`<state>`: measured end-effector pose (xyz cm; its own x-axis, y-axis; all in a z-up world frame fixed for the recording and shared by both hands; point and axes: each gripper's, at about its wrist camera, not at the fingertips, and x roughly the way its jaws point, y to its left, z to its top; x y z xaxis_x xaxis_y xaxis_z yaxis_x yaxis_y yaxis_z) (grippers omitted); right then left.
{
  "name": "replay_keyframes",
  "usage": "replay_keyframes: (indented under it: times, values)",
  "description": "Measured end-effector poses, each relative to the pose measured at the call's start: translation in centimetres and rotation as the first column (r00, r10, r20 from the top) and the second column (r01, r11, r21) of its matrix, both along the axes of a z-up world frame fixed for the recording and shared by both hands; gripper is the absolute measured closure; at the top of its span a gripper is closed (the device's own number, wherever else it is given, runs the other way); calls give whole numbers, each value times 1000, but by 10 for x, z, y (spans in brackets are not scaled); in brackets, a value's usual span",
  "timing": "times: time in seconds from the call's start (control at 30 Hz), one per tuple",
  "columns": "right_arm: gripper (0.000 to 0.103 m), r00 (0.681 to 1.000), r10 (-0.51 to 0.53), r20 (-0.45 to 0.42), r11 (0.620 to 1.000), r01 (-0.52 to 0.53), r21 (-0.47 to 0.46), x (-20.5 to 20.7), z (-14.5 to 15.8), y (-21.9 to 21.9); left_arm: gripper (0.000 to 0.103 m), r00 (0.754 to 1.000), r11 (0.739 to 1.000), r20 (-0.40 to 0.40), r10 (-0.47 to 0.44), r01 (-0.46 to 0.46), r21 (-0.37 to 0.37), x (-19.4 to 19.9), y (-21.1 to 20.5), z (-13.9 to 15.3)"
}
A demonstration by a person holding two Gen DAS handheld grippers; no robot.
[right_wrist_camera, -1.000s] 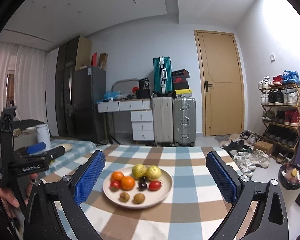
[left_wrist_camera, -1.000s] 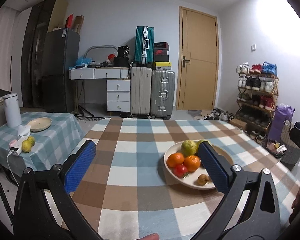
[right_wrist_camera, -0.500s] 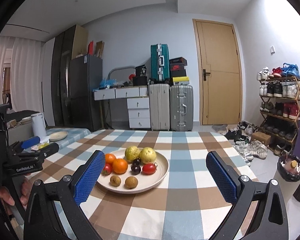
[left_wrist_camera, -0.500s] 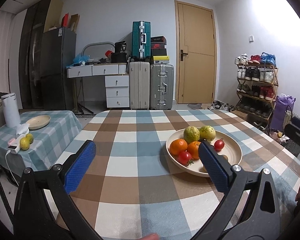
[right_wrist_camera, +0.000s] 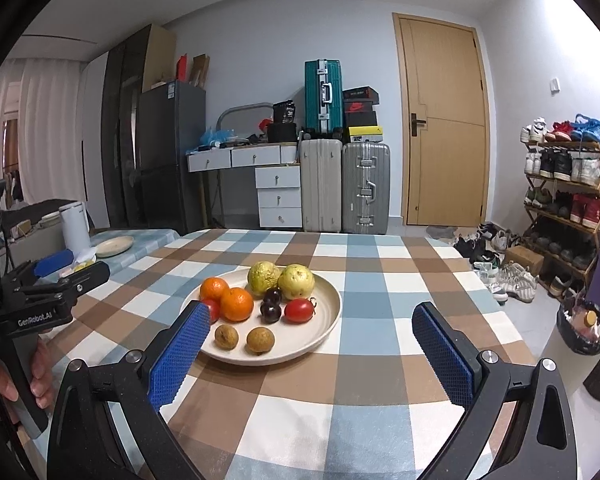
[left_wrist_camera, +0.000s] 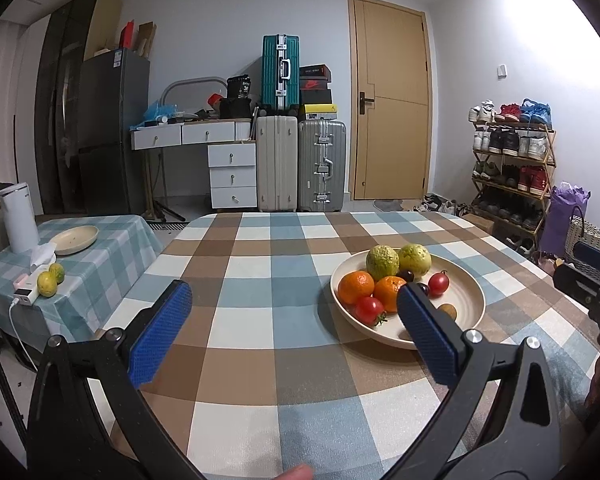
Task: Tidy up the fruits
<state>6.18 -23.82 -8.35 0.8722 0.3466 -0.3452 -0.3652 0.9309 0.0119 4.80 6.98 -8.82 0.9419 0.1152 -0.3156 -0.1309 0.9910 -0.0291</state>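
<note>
On the plate [right_wrist_camera: 324, 332]: two oranges, guavas, tomatoes, longans, plums; both tongs gape wide, empty.

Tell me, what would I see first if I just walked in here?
Probably the plate piled with bright fruit, sitting in the middle of the checked table: two oranges, two yellow-green fruits at the back and a red tomato. Close up, both open grippers show blue pads pointing at it. Behind, a teal suitcase stands atop others beside the door.
</note>
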Motion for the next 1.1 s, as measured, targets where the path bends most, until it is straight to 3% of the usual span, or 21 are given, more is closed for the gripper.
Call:
replay_keyframes:
  times: [1.1]
  values:
    - [0,1000,16,17,1000,-16,-8,-4,0,4,1,1000,1000,6,-1,0,6,0,-1,-2]
